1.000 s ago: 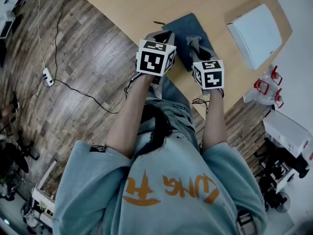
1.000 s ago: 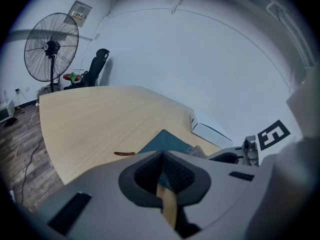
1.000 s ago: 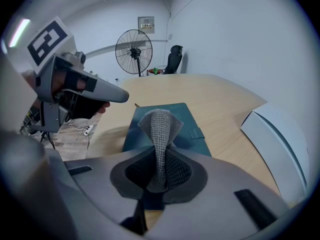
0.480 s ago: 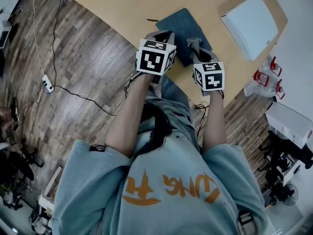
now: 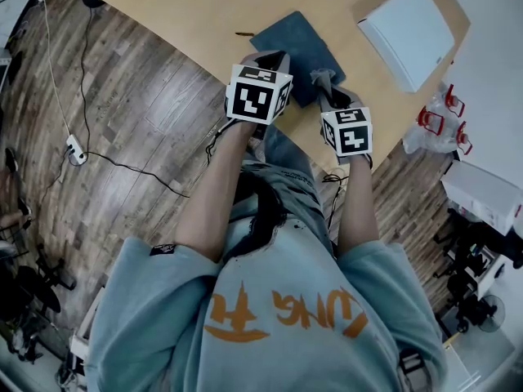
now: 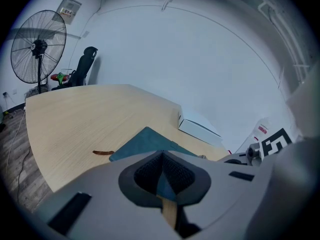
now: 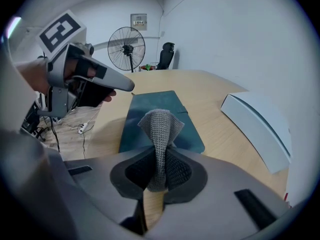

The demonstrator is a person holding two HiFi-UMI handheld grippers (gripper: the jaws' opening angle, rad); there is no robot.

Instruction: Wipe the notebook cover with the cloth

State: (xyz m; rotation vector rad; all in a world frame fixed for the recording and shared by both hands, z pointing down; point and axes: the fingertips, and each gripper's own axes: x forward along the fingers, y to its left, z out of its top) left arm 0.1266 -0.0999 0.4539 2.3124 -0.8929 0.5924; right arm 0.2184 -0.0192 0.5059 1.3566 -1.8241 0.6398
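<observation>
Over the wooden table's (image 5: 196,15) near edge, pinched the grey knitted cloth (image 7: 160,126) in the right gripper (image 7: 159,171), by the dark teal notebook's (image 5: 296,51) near end. Held the left gripper (image 6: 162,176) closed and empty at its near left corner.

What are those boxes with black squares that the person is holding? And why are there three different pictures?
A person holds two gripping tools, and the cubes with squares are part of them. One picture comes from a camera on the person's head, looking down. The other two come from small cameras riding on each tool. On the wooden table lie a dark blue notebook and a white box. The right tool pinches a grey knitted cloth by the notebook. The left tool is closed and holds nothing.
</observation>
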